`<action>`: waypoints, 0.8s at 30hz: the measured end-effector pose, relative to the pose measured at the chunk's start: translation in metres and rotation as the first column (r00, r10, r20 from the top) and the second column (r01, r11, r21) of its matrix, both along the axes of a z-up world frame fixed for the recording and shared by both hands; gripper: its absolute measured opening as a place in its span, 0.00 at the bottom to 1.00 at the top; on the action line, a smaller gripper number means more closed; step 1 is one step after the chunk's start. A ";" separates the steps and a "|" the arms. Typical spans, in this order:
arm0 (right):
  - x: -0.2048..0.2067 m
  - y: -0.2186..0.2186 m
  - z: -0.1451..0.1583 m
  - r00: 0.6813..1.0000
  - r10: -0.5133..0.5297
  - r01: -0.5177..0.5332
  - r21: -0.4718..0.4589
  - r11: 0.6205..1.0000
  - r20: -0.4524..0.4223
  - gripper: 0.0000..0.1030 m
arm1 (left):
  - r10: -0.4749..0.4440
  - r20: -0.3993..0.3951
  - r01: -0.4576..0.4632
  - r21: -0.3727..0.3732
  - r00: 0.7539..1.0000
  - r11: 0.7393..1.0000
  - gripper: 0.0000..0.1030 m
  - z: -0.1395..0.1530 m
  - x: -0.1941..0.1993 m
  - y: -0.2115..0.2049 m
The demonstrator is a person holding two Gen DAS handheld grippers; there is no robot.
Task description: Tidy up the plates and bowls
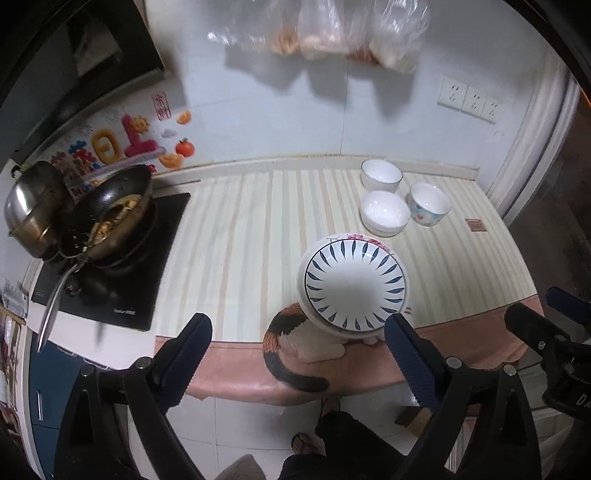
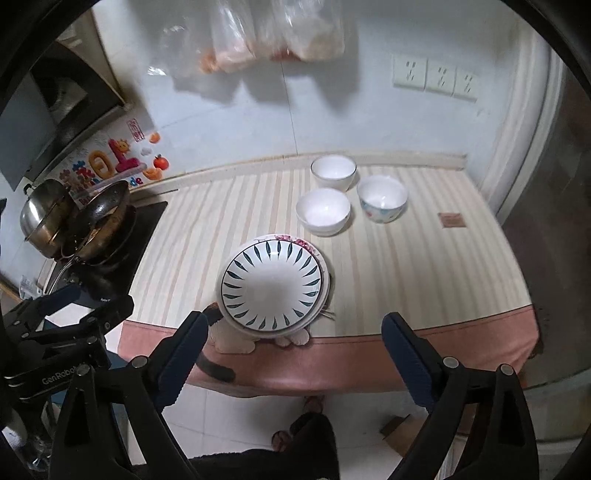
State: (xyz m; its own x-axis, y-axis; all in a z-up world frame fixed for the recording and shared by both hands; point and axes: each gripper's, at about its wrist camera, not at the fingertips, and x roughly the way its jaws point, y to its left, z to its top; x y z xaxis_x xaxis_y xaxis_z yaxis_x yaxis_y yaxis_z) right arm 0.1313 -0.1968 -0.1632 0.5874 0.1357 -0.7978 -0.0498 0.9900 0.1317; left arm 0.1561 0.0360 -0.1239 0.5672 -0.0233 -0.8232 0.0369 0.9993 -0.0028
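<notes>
Both hand-held grippers hang above the near edge of the desk, angled down at the dishes. The left hand-held gripper (image 1: 297, 349) is released, jaws wide, nothing between them; the right hand-held gripper (image 2: 293, 343) is likewise spread and empty.

Plate stack (image 2: 271, 282) sits at the near edge of the desk (image 2: 424, 266), a blue leaf-pattern plate on top, a floral rim showing beneath it. The stack rests on a cat-shaped mat (image 1: 295, 343) that overhangs the edge. Three bowls stand farther back, close together but apart: two white bowls (image 2: 333, 172) (image 2: 322, 211) and one patterned bowl (image 2: 382, 198).

Judgement: plates look gathered; bowls likely remain to be nested. For a good pick, come down over one bowl's rim with one finger inside and one outside, close gently, lift straight before moving across. The glazed surface may slip; neighbouring bowls leave little room, so take the outermost first.

Surface: striped cream cloth with a pink border. Induction hob at left carries a wok (image 1: 118, 206) with food and a steel pot (image 1: 33, 206). Tiled wall behind holds sockets, stickers, and hanging plastic bags (image 1: 332, 33).
</notes>
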 end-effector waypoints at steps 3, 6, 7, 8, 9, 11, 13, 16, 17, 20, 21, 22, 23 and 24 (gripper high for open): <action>-0.031 0.006 0.015 0.999 -0.006 0.007 -0.019 1.000 0.036 0.95 | -0.002 0.033 0.002 -0.012 0.999 1.000 0.93 0.013 -0.024 0.001; -0.064 0.010 0.029 0.998 -0.013 0.014 -0.020 1.000 0.065 0.95 | -0.007 0.070 0.009 -0.031 0.998 0.999 1.00 0.024 -0.045 0.001; -0.071 0.011 0.031 0.997 -0.015 0.017 -0.023 1.000 0.071 0.95 | -0.006 0.085 0.009 -0.039 0.996 0.999 1.00 0.028 -0.051 0.001; -0.081 0.013 0.035 0.997 -0.019 0.021 -0.027 0.999 0.079 0.95 | -0.002 0.096 0.006 -0.042 0.995 0.999 1.00 0.030 -0.056 0.001; -0.086 0.013 0.037 0.996 -0.020 0.022 -0.028 0.999 0.085 0.95 | -0.003 0.106 0.008 -0.045 0.994 0.999 1.00 0.032 -0.060 0.001; -0.097 0.015 0.040 0.996 -0.018 0.021 -0.029 0.999 0.091 0.96 | -0.004 0.111 0.010 -0.049 0.994 0.999 1.00 0.035 -0.067 0.002; -0.107 0.016 0.043 0.995 -0.018 0.022 -0.033 0.999 0.098 0.96 | -0.010 0.115 0.015 -0.047 0.993 0.999 1.00 0.036 -0.071 0.002; -0.112 0.016 0.044 0.995 -0.016 0.019 -0.033 0.999 0.098 0.96 | -0.012 0.113 0.018 -0.054 0.993 0.998 1.00 0.037 -0.076 0.001; -0.112 0.015 0.045 0.995 -0.013 0.017 -0.035 0.999 0.098 0.96 | -0.012 0.114 0.018 -0.054 0.993 0.998 1.00 0.037 -0.077 0.000; -0.111 0.011 0.042 0.996 -0.009 0.011 -0.028 1.000 0.084 0.96 | -0.003 0.105 0.009 -0.056 0.994 0.998 1.00 0.034 -0.077 -0.002; -0.107 0.009 0.041 0.997 -0.005 0.007 -0.022 1.000 0.079 0.96 | 0.001 0.101 0.005 -0.056 0.995 0.998 1.00 0.032 -0.077 -0.004; -0.103 0.006 0.040 0.997 0.001 0.000 -0.014 1.000 0.073 0.96 | 0.003 0.095 0.003 -0.054 0.995 0.999 1.00 0.031 -0.074 -0.005; -0.096 0.003 0.038 0.998 0.011 -0.011 0.000 1.000 0.068 0.96 | 0.004 0.092 0.000 -0.053 0.996 0.999 1.00 0.028 -0.070 -0.006; -0.091 0.000 0.036 0.998 0.020 -0.021 0.020 1.000 0.064 0.96 | 0.008 0.090 -0.003 -0.054 0.996 0.999 1.00 0.026 -0.066 -0.008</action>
State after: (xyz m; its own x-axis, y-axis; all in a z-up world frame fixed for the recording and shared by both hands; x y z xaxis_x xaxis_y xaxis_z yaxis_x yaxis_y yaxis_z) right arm 0.0402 -0.1966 -0.1270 0.6343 0.1643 -0.7554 -0.0790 0.9858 0.1481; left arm 0.0904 0.0280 -0.0979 0.6391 -0.0627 -0.7665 0.0338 0.9980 -0.0535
